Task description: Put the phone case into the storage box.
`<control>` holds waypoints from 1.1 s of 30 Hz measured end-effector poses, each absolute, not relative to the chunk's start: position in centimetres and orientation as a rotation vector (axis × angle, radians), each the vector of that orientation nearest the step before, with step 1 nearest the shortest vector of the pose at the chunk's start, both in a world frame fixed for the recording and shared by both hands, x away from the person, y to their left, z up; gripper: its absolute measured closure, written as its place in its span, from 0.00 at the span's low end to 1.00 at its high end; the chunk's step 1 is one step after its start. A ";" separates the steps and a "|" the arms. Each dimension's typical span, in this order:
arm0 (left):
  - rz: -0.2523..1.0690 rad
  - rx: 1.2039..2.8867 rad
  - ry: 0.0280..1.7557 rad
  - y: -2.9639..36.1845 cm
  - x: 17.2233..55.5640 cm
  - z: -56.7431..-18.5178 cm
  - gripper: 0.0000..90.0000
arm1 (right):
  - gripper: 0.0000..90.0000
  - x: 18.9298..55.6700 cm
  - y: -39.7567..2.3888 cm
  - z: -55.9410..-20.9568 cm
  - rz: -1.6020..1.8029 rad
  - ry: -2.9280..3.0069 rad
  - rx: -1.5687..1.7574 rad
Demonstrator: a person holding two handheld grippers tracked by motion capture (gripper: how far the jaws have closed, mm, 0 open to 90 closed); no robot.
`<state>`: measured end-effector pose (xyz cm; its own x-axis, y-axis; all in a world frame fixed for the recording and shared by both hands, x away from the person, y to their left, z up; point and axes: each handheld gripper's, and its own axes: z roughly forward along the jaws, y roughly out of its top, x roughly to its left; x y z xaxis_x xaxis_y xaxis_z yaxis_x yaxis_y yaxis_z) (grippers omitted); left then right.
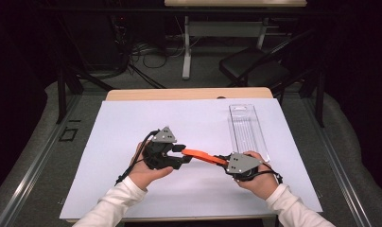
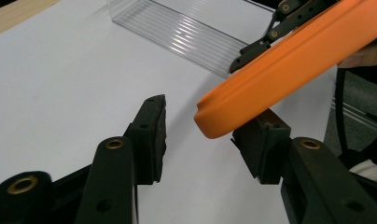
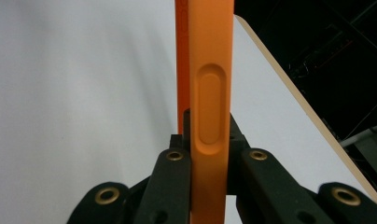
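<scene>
Orange case (image 2: 289, 65) end behind left fingers (image 2: 151, 135)

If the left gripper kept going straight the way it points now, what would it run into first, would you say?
Most likely the free end of the orange case, which the right gripper clamps. In the left gripper view it hangs just ahead of the left gripper, over one open jaw; depth is uncertain.

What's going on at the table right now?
A person holds a gripper in each hand over the white sheet. The right gripper is clamped on an orange phone case, holding it out toward the left gripper, whose jaws stand open around the case's free end without gripping it. A clear plastic tray lies beyond.
</scene>
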<state>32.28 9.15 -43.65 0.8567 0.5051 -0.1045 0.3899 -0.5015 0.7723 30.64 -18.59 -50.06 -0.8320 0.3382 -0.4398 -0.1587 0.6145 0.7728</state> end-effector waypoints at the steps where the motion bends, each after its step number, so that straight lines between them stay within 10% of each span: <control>1: 0.170 2.153 0.649 9.1 32.3 -43.6 0.61 | 0.95 30.6 -18.6 -50.1 1.168 2.279 0.142; 33: 0.233 2.103 0.628 8.6 31.8 -44.1 0.86 | 0.95 30.7 -18.7 -50.4 1.192 2.282 0.173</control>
<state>31.85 8.59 -44.14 0.8531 0.5172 -0.0688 0.3475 -0.4649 0.8143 30.74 -18.70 -50.37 -0.8380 0.3553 -0.4141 -0.1368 0.5978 0.7899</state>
